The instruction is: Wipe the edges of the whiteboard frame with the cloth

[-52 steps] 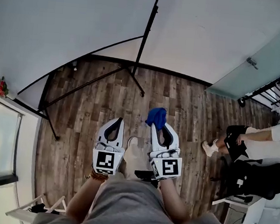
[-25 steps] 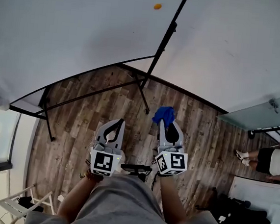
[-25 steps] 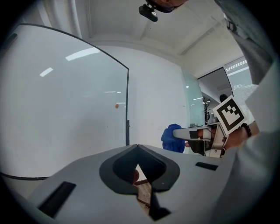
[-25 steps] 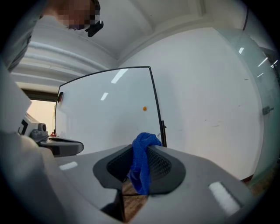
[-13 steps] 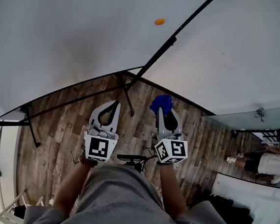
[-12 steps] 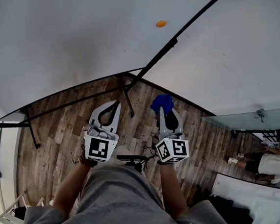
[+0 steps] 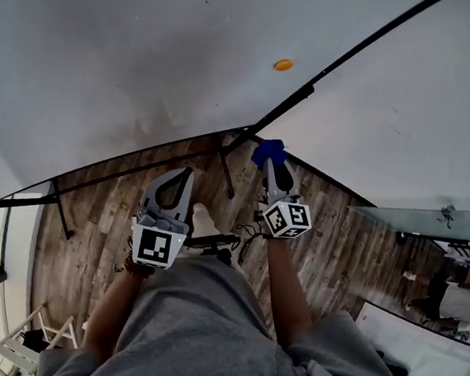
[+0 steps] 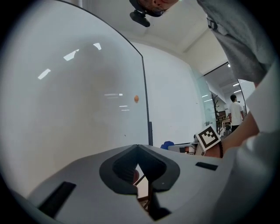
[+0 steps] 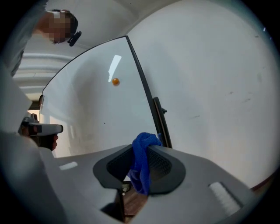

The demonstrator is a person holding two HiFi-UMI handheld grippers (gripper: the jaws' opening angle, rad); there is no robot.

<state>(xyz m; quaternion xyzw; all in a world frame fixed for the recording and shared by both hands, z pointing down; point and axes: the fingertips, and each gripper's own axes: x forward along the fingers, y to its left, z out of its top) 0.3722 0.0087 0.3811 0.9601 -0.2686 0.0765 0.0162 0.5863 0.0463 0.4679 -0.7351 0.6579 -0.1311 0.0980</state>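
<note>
The whiteboard [image 7: 131, 66] fills the upper left of the head view, and its black frame edge [image 7: 347, 53] runs diagonally down to a lower corner. An orange magnet [image 7: 283, 64] sticks to the board. My right gripper [image 7: 269, 158] is shut on a blue cloth [image 7: 267, 151], held just beside that lower corner; whether it touches I cannot tell. In the right gripper view the cloth [image 9: 142, 164] bunches between the jaws of the right gripper [image 9: 141, 148], with the frame edge [image 9: 146, 96] just beyond. My left gripper [image 7: 184, 174] hangs lower left, shut and empty; its view shows the frame [image 8: 145, 100].
Black stand legs [image 7: 227, 174] of the whiteboard spread over the wooden floor [image 7: 92, 211]. A white wall [image 7: 407, 117] lies right of the board, with a glass door [image 7: 430, 222] below it. A person [image 7: 456, 299] is at the far right. A white rack [image 7: 21, 344] stands at the bottom left.
The right gripper has risen with the blue cloth to the whiteboard's lower corner. The head view has swung toward the board. The left gripper stays low and shut.
</note>
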